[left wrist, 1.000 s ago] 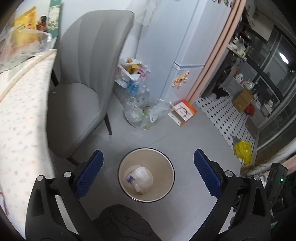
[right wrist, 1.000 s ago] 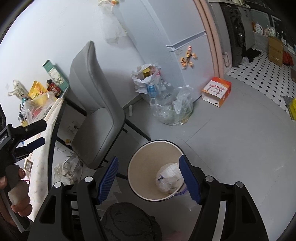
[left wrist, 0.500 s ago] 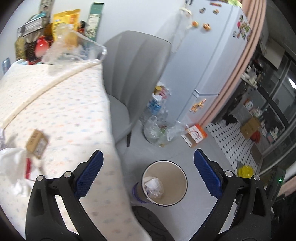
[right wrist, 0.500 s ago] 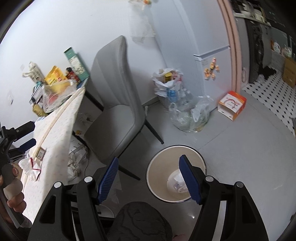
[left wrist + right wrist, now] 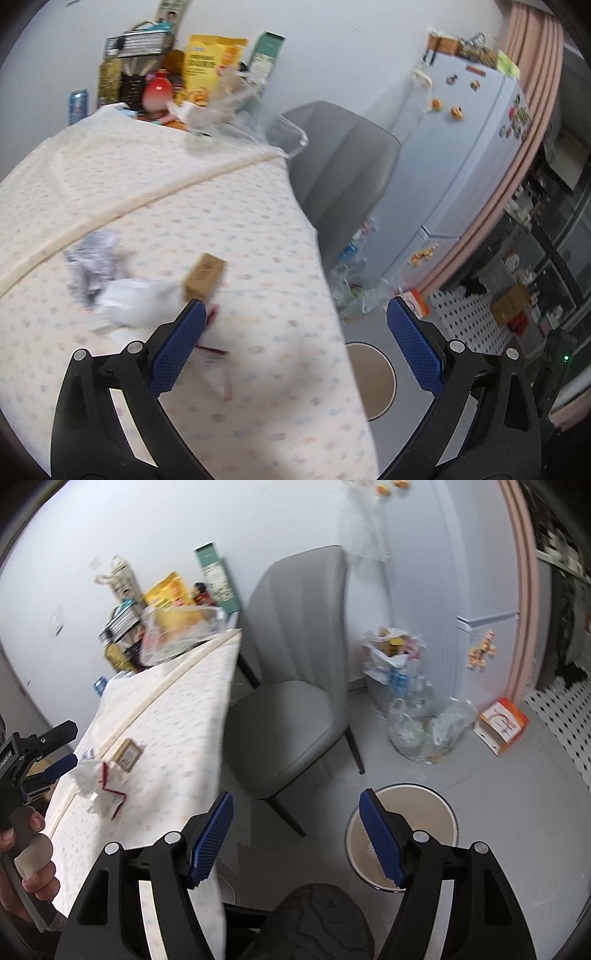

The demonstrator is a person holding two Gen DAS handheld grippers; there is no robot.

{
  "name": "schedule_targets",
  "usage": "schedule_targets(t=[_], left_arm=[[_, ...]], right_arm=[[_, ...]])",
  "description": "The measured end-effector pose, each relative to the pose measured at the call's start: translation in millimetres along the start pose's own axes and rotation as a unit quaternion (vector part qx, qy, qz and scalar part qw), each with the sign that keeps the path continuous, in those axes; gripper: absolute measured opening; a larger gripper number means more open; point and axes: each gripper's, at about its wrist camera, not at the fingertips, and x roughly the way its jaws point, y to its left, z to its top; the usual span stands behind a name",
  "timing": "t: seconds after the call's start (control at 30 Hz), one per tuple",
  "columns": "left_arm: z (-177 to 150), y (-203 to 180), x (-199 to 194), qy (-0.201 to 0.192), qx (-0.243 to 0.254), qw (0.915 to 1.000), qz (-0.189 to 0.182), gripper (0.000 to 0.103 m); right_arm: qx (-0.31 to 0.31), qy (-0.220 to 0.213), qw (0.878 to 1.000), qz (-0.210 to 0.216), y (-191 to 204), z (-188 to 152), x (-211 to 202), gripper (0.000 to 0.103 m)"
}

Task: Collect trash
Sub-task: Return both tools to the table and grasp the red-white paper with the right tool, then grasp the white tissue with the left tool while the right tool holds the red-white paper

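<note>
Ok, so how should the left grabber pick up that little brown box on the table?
Grip the small brown box across its two long sides, coming down from above. It lies flat on the tablecloth with its narrow width showing, which the open left gripper could easily span. One end touches the crumpled white tissue, so closing near the far, free end probably avoids snagging that.

Table [image 5: 258,240]: tissue [image 5: 136,299], small box [image 5: 205,275].
</note>
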Motion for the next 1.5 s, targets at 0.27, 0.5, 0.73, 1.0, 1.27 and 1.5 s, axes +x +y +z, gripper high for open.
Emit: schedule_targets(t=[0.27, 0.5, 0.73, 1.0, 1.27, 1.5], left_arm=[[-2.3, 57.9, -26.0, -0.016, -0.039, 0.999, 0.011, 0.084], [-8.4, 105.8, -40.0, -0.022, -0.081, 0.9962, 0.026, 0.068], [-13.6, 129.4, -39.3, -0.013, -0.111, 0.9937, 0.004, 0.053], [-9.9, 116.5, -27.1, 0.0, -0.097, 0.9953, -0.002, 0.053], [-11.2, 119.2, -28.6, 0.009, -0.091, 0.9957, 0.019, 0.053], [-9.9, 101.8, -17.4, 0.021, -0.068, 0.9973, 0.016, 0.056]], right_arm=[[-0.04, 0.012, 0.999, 0.031, 61.4, 2.4, 16.7, 0.07], [-0.082, 0.03, 0.995, 0.055, 112.1, -1.9, 28.8, 0.068], [-0.121, 0.059, 0.988, 0.081, 160.1, -16.3, 46.9, 0.065], [-0.159, 0.094, 0.977, 0.104, 206.6, -32.6, 70.7, 0.053], [-0.177, 0.112, 0.973, 0.101, 220.5, -42.9, 94.8, 0.011], [-0.149, 0.099, 0.977, 0.115, 200.5, -33.4, 83.2, 0.01]])
